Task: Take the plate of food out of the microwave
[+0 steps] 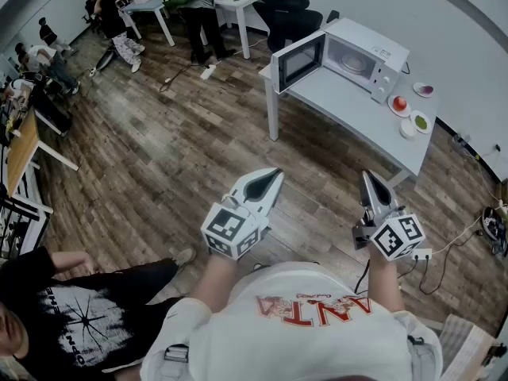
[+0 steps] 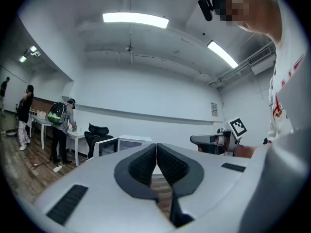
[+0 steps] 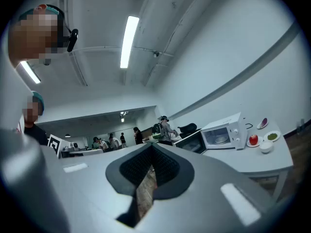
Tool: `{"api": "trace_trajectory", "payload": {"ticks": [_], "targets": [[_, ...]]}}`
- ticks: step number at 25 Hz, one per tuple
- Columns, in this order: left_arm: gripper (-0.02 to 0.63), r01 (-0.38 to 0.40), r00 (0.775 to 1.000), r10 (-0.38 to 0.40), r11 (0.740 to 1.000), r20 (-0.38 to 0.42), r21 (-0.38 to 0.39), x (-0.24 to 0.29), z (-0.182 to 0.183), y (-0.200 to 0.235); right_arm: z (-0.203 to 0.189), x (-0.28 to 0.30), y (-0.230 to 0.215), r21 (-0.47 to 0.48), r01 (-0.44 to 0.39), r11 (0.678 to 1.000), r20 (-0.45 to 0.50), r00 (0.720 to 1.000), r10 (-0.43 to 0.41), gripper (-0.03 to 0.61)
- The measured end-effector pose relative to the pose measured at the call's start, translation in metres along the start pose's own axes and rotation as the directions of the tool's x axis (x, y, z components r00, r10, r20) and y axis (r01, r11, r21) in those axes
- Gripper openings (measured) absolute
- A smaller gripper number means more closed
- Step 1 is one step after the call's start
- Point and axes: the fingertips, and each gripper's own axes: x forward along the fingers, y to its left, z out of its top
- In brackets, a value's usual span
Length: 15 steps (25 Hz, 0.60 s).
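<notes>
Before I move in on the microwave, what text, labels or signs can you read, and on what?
"ANTA": red letters on the white shirt; the script line above it is blurred.
Print on the black T-shirt: too blurred to read.
The wall sign: too small to read.
Panel labels on the microwave: too small to read.
</notes>
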Motion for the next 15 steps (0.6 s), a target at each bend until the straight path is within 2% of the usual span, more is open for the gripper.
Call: {"api": "trace_trajectory", "payload": {"ticks": [11, 15], "targets": [[0.009, 0.003, 1.0, -0.003, 1.0, -0.004, -0.001, 0.002, 0.0, -0.003, 0.006, -0.003, -0.008, -0.028, 0.004, 1.0, -0.002, 1.0, -0.004, 0.0], [0.009, 0.0, 1.0, 0.0, 1.0, -0.007, -0.002, 0.004, -0.001, -0.004, 0.012, -0.006, -0.014, 0.0, 0.005, 1.0, 0.03, 1.0, -0.005, 0.0]]}}
